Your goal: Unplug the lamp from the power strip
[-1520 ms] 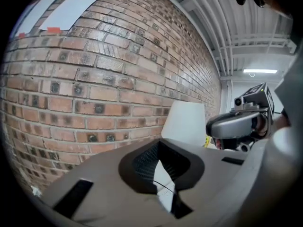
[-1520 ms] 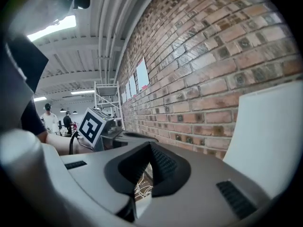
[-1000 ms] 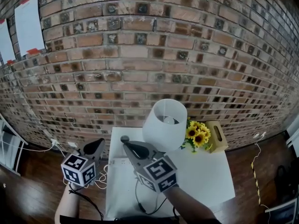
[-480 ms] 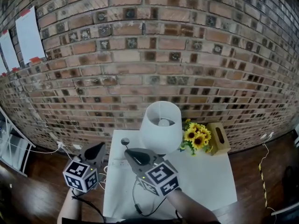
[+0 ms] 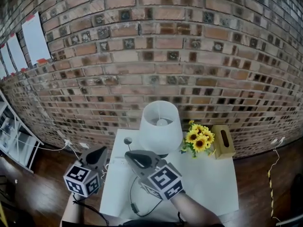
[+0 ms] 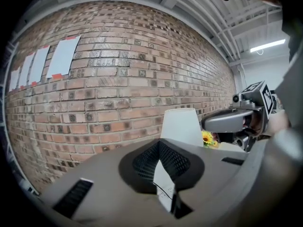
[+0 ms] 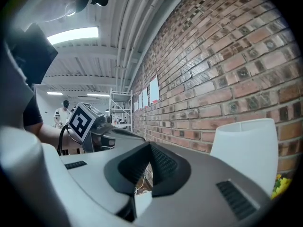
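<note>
Closed fingers of left gripper (image 6: pixel 159 149), white lampshade (image 6: pixel 180 124) just beyond, brick wall (image 6: pixel 118 79) behind, right gripper (image 6: pixel 208 122) at right

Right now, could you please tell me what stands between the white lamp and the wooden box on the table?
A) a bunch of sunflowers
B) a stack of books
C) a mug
A: in the head view the sunflowers stand on the table, with the lamp at their left and the wooden box at their right.
</note>
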`<control>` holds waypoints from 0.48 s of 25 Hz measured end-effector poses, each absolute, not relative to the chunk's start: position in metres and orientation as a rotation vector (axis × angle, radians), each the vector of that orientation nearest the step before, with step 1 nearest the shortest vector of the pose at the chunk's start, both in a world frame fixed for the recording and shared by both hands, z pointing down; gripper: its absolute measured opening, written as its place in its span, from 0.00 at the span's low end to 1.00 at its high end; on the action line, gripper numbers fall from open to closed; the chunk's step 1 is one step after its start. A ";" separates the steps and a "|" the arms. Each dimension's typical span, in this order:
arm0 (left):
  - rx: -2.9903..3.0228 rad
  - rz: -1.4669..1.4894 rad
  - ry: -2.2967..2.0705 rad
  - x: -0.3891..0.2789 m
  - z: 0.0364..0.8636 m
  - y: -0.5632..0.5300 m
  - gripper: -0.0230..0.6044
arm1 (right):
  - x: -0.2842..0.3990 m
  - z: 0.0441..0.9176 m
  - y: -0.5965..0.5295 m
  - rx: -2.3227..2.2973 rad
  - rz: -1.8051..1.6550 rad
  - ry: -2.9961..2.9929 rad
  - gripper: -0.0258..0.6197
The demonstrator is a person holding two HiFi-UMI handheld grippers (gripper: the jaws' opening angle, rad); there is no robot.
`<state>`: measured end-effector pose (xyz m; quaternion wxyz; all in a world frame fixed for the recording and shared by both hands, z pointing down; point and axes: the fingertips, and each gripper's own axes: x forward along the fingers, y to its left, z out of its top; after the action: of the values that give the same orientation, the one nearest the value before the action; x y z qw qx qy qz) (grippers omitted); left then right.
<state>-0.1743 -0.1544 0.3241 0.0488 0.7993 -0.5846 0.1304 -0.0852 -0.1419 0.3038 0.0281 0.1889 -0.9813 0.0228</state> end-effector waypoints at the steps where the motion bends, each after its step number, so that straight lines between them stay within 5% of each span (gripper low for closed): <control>1: 2.430 0.398 -1.794 -0.171 0.323 -0.152 0.07 | -0.082 0.303 -0.140 0.568 0.068 -3.035 0.04; 12: 2.316 0.446 -1.929 -0.157 0.326 -0.108 0.07 | -0.081 0.306 -0.114 0.397 0.150 -3.112 0.04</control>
<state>-0.1568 -0.1079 0.3256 0.0475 0.7593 -0.6323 0.1461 -0.0811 -0.1143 0.3060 0.0004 0.1264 -0.9908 0.0476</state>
